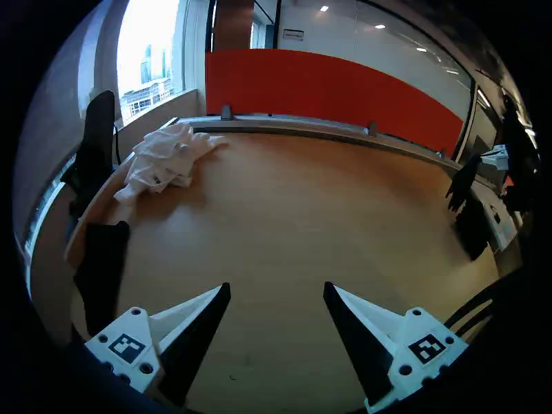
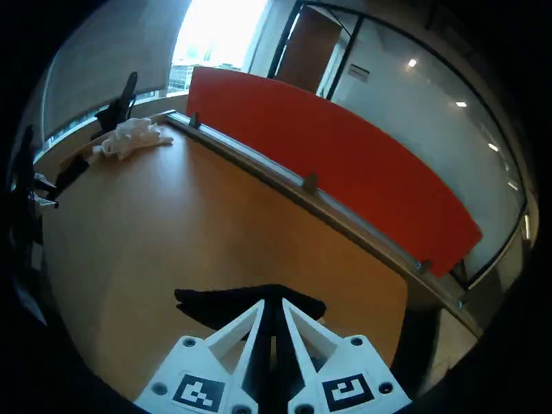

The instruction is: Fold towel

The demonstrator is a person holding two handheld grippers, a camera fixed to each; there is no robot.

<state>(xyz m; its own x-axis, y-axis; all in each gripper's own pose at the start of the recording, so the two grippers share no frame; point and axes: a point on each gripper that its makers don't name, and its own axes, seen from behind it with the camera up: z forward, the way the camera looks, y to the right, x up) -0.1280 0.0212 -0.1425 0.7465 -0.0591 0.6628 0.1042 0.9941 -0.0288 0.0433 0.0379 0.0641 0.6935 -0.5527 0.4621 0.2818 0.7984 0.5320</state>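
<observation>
A black towel (image 2: 207, 303) lies on the wooden table (image 2: 172, 221) near its right end. My right gripper (image 2: 274, 307) is shut on the towel's edge, and the cloth spreads out to both sides of the fingertips. In the left gripper view, my left gripper (image 1: 276, 293) hovers open over bare wood with nothing between its fingers. A second black cloth (image 1: 103, 265) hangs over the table's left edge. At the far left corner sits a pile of crumpled white towels (image 1: 169, 159), which is small and distant in the right gripper view (image 2: 131, 136).
A red divider panel (image 1: 331, 93) on a grey rail runs along the table's far edge. A black office chair (image 1: 93, 148) stands by the window at left. Dark shapes (image 1: 466, 200) hang near the table's right end; I cannot tell what they are.
</observation>
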